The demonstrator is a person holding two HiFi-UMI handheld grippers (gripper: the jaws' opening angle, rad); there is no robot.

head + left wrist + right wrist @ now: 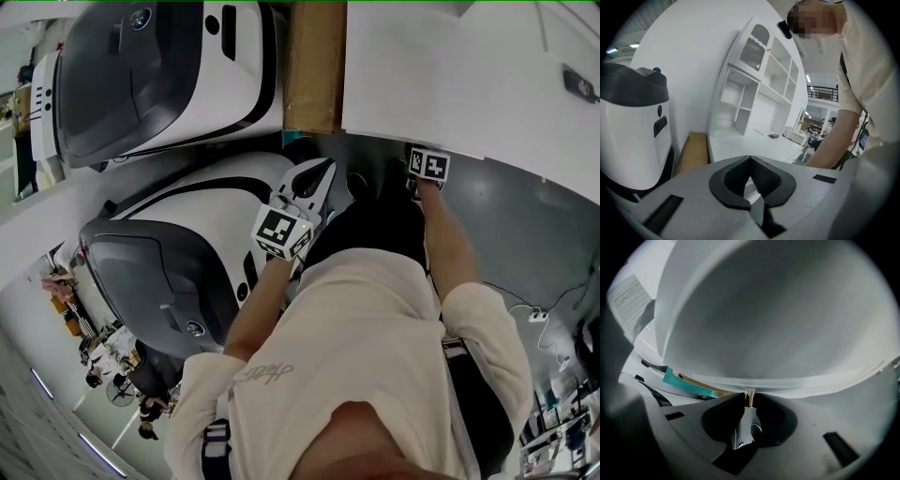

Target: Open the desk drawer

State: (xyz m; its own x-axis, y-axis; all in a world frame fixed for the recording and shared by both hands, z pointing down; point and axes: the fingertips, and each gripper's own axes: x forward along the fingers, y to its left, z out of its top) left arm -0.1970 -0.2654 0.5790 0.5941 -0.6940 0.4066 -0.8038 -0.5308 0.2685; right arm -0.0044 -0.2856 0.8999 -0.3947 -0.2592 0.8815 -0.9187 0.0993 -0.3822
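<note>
In the right gripper view the white drawer front (778,333) fills the frame. Its small knob (746,425), on a brass stem, sits between the dark pads of my right gripper (750,401), which is shut on it. From the head view that right gripper (422,173) is at the front edge of the white desk (441,66), and its jaws are hidden under the marker cube. My left gripper (322,172) hangs to the left of the desk, away from the drawer. In its own view the left gripper (750,161) is shut, with nothing between its pads.
Two large white and dark grey machines (159,75) stand left of the desk, close to my left arm. A brown board (314,66) leans between them and the desk. A white hutch with shelves (759,79) rises at the back of the desk top (754,145).
</note>
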